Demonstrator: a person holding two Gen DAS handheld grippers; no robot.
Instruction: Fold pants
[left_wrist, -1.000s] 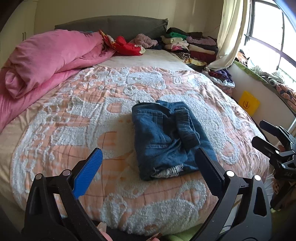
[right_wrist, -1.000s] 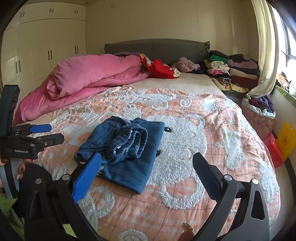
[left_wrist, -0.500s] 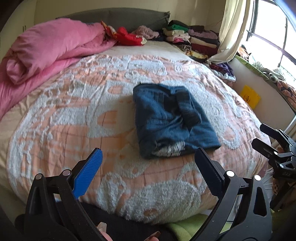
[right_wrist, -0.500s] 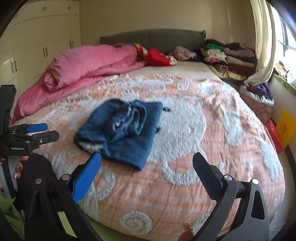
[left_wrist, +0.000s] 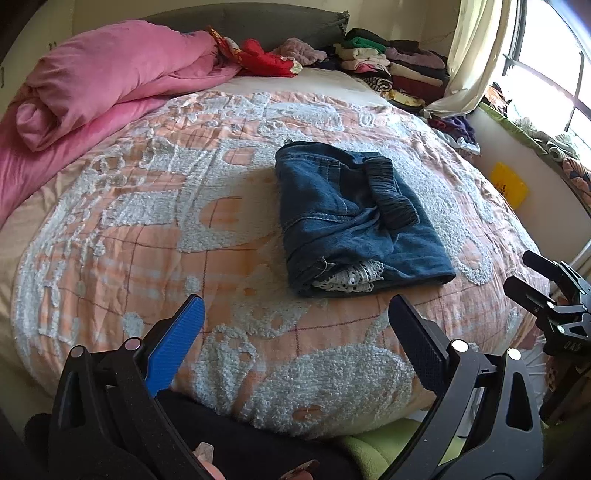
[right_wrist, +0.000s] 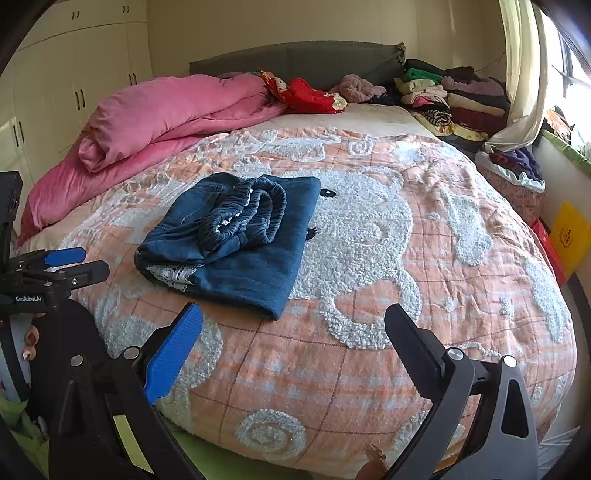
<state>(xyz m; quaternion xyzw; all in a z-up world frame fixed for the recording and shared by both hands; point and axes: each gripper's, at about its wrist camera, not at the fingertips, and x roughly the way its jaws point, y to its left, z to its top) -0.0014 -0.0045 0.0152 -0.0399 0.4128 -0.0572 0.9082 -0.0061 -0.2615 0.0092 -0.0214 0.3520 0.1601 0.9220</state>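
Observation:
Dark blue denim pants (left_wrist: 351, 218) lie folded into a compact bundle on the bed, elastic waistband on top and white lace trim showing at the near end. In the right wrist view the same pants (right_wrist: 240, 236) sit left of centre. My left gripper (left_wrist: 295, 317) hangs open above the bed's near edge, short of the pants, nothing between its fingers. My right gripper (right_wrist: 293, 325) is likewise open and empty, off the pants' near right corner. Each gripper shows in the other's view: the right gripper (left_wrist: 546, 291) and the left gripper (right_wrist: 70, 264).
The bed carries an orange and white bear-pattern blanket (right_wrist: 406, 258). A pink duvet (left_wrist: 92, 88) is bunched at the far left. Stacked folded clothes (right_wrist: 450, 99) stand at the far right by the headboard. A curtain (right_wrist: 524, 74), window and yellow bin (right_wrist: 570, 234) are on the right.
Both grippers have drawn back toward the foot of the bed and lowered, staying open. The folded pants have not moved on the blanket.

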